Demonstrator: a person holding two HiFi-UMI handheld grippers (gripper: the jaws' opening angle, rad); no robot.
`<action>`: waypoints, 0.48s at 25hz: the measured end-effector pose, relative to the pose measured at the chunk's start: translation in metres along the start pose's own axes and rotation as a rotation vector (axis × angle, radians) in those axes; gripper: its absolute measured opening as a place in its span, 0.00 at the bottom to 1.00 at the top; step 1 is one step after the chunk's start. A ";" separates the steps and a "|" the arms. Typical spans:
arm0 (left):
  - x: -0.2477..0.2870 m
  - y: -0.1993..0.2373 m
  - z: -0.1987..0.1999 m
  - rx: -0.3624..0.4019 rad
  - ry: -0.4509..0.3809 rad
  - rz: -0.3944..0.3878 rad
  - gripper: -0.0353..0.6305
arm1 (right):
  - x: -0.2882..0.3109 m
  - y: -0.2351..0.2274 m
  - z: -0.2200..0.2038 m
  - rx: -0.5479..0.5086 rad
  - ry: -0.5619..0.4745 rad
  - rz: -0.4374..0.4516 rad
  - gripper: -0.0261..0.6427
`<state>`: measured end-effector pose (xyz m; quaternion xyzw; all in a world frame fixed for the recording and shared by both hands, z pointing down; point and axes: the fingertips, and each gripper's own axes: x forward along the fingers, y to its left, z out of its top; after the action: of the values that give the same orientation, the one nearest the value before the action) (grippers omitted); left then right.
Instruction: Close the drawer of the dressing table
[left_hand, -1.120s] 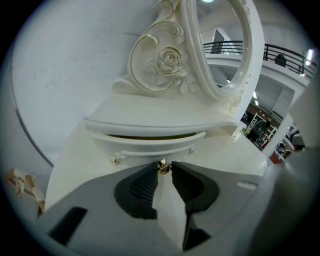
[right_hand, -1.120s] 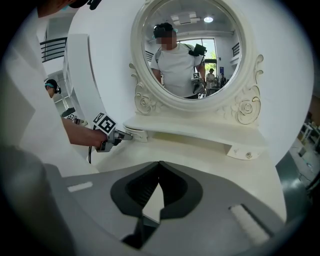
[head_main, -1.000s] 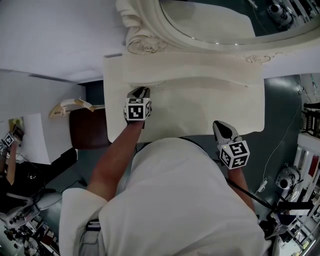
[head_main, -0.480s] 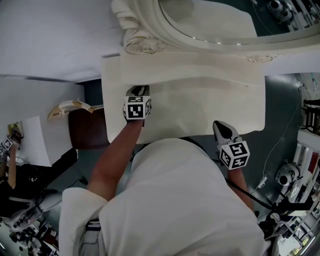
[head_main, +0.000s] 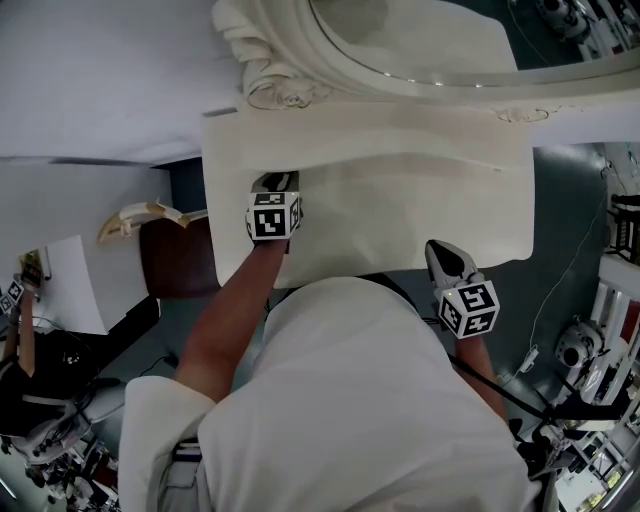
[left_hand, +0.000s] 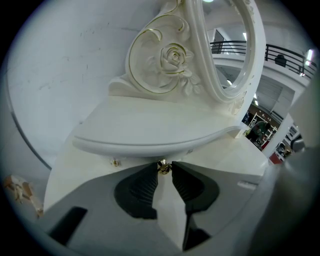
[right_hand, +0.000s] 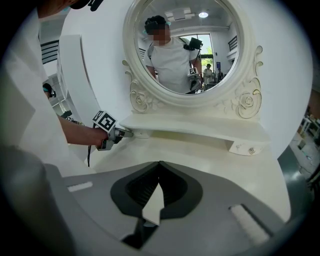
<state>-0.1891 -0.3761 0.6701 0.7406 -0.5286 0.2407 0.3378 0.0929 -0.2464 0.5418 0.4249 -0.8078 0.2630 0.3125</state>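
The white dressing table (head_main: 420, 215) carries a raised shelf (left_hand: 150, 137) under an oval mirror (right_hand: 182, 45). My left gripper (head_main: 278, 181) reaches under the shelf's left end. Its jaws flank a small gold drawer knob (left_hand: 163, 167), and both tips touch it. From the side the left gripper (right_hand: 120, 134) shows at the drawer front; how far out the drawer stands I cannot tell. My right gripper (head_main: 438, 252) hangs over the table's front right edge. In its own view the right gripper (right_hand: 159, 164) has its tips together with nothing between them.
A second gold knob (left_hand: 115, 162) sits left of the held one, and another knob (right_hand: 251, 150) is under the shelf's right end. A brown chair seat (head_main: 175, 255) stands left of the table. Cables and equipment (head_main: 575, 350) crowd the floor at right.
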 end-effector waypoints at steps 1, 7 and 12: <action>0.000 0.000 0.000 0.000 0.001 0.000 0.20 | 0.001 0.000 0.000 0.000 0.000 0.002 0.04; 0.001 0.001 0.000 -0.002 0.003 0.006 0.20 | 0.002 -0.001 -0.001 -0.002 0.002 0.011 0.04; 0.000 0.001 -0.001 -0.001 0.005 0.021 0.20 | 0.001 -0.002 -0.002 -0.008 -0.001 0.024 0.04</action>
<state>-0.1896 -0.3758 0.6712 0.7342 -0.5357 0.2457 0.3369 0.0945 -0.2468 0.5444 0.4142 -0.8141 0.2634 0.3104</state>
